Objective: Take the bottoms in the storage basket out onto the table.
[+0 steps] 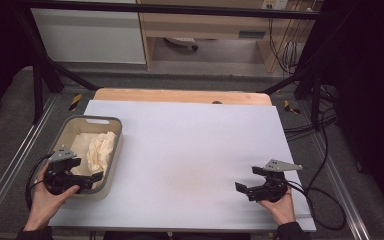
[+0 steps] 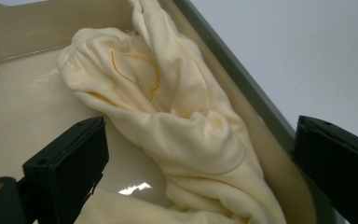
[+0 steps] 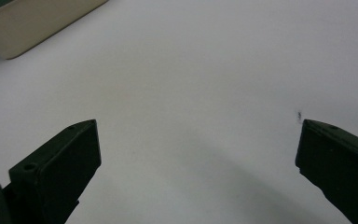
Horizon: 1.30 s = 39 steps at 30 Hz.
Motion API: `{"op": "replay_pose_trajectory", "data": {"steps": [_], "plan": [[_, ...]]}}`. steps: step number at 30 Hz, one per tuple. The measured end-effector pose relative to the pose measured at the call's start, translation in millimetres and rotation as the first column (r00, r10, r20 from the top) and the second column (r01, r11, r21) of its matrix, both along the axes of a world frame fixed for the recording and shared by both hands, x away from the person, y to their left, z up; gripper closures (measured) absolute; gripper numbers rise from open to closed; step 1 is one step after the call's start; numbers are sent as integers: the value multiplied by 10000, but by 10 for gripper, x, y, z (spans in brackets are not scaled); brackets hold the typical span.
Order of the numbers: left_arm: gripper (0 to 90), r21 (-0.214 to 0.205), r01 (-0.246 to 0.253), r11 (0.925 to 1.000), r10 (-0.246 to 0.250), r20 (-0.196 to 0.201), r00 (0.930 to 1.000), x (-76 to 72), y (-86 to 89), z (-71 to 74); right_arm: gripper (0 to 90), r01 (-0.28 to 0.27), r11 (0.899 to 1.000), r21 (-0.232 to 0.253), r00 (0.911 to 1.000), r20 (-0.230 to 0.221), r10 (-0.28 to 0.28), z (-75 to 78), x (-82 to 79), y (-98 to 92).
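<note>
A beige bin (image 1: pixel 111 150) stands at the table's left side, and a crumpled pale yellow cloth (image 1: pixel 100 150) lies inside it against the right wall. My left gripper (image 1: pixel 87 181) hovers over the bin's near end, open. In the left gripper view its jaws stand wide apart on either side of the cloth (image 2: pixel 177 121), with the bin wall (image 2: pixel 242 98) running between them; neither jaw touches the fabric. My right gripper (image 1: pixel 247 187) is held low over the white table (image 1: pixel 190 150) near the front right, open, with nothing between its jaws (image 3: pixel 198 163).
A wooden board (image 1: pixel 180 95) sticks out behind the white sheet. Black frame bars and cables run along the floor on the right (image 1: pixel 320 125). A corner of the bin (image 3: pixel 32 23) appears at the top left of the right gripper view.
</note>
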<state>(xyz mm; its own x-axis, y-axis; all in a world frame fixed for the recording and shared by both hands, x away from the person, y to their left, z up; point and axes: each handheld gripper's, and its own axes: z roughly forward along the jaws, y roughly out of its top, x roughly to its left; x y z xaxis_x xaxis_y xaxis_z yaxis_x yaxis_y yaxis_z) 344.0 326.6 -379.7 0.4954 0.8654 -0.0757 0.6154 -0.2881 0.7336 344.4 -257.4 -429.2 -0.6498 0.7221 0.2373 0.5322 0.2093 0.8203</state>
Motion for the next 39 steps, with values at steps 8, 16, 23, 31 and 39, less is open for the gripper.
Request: {"op": "replay_pose_trajectory", "data": {"steps": [8, 16, 23, 31, 39], "plan": [[113, 131, -211, 9997, 213, -137, 9997, 16, -13, -28, 5, 23, 10000, 5, 10000, -15, -23, 2, 0, -1], [260, 161, -191, 9997, 197, -432, 9989, 28, -21, -57, 5, 19, 10000, 7, 10000, -5, -19, 1, 2, 0], [359, 210, -83, 9997, 100, -807, 9967, 32, -32, -65, 5, 27, 10000, 10, 10000, -36, -27, 3, 1, -2], [372, 352, -345, 9988, 379, -1033, 9939, 49, -74, -87, 5, 12, 10000, 10, 10000, -86, -12, -1, -1, 4], [412, 372, -572, 9977, 617, -1359, 9888, 63, -102, -85, 5, 23, 10000, 26, 10000, -85, -23, 0, 0, 4]]}}
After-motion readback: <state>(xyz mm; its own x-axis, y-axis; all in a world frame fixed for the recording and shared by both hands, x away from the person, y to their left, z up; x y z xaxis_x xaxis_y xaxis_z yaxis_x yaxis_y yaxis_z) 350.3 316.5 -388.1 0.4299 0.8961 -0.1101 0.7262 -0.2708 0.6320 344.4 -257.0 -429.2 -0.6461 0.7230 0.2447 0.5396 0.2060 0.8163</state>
